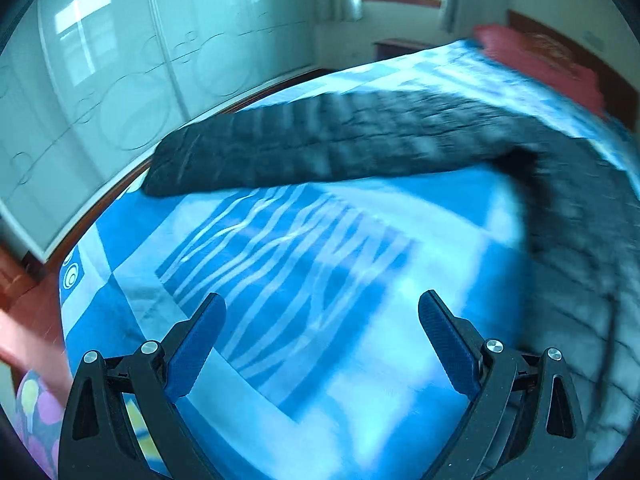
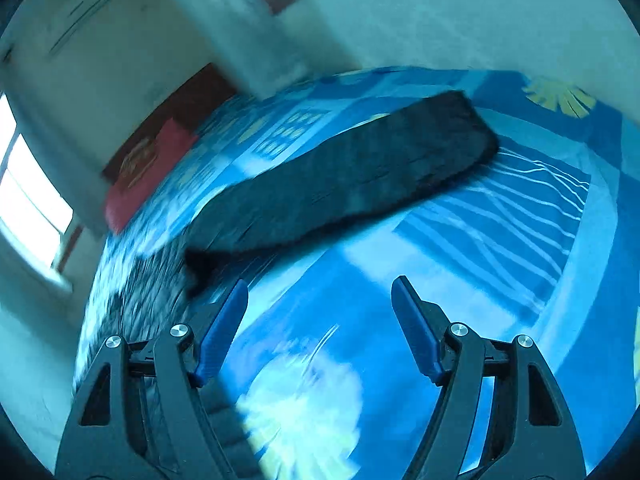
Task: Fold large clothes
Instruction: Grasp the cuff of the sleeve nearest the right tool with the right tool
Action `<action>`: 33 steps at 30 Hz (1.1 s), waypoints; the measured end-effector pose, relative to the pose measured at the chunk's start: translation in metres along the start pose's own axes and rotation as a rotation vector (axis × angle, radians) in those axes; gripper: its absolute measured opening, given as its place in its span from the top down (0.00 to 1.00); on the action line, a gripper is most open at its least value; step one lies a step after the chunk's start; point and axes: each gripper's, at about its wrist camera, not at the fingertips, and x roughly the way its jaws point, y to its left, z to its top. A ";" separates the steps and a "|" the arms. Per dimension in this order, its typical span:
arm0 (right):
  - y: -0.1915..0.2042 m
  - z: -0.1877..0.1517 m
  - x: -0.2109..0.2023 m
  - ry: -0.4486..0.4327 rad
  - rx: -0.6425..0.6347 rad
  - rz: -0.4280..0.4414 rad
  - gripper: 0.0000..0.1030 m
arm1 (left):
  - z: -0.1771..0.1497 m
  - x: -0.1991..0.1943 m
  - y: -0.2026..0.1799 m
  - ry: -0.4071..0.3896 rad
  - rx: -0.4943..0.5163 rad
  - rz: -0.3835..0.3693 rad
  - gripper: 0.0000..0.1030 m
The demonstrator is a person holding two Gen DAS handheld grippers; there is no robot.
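On 1 blue bedspread (image 1: pixel 360 216) lies 1 dark quilted garment (image 1: pixel 340 140), well beyond 2 empty, spread grippers, left gripper (image 1: pixel 322 308) and right gripper (image 2: pixel 320 292).

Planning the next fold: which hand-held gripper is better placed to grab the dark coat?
Right, probably. The right hand-held gripper is open, the dark coat just beside its fingertips; the left hand-held gripper faces bare bedsheet.

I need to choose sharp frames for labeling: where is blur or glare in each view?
Left wrist view: the dark quilted garment and red pillow are smeared by motion, window light glares on the wardrobe doors, and the left tongs are sharp. Right wrist view: stronger blur at left, overexposed window, sharp right tongs.
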 end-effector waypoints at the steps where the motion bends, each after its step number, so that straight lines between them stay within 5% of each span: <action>1: -0.011 0.007 0.007 -0.007 0.037 -0.002 0.28 | 0.000 0.006 0.003 0.002 -0.001 0.016 0.07; 8: -0.079 0.049 0.056 -0.062 0.231 0.015 0.28 | 0.013 0.039 0.018 0.036 -0.059 0.055 0.06; 16: -0.088 0.064 0.080 -0.175 0.217 0.012 0.29 | 0.010 0.050 0.021 0.033 -0.097 0.025 0.05; 20: -0.082 0.070 0.087 -0.148 0.179 -0.023 0.85 | 0.007 0.047 0.022 0.027 -0.095 0.030 0.05; 25: -0.036 0.070 0.062 -0.228 0.018 -0.029 0.93 | 0.003 0.045 0.022 0.025 -0.089 0.040 0.05; 33: 0.113 0.039 0.028 -0.272 -0.278 0.159 0.94 | 0.004 0.045 0.023 0.023 -0.090 0.039 0.05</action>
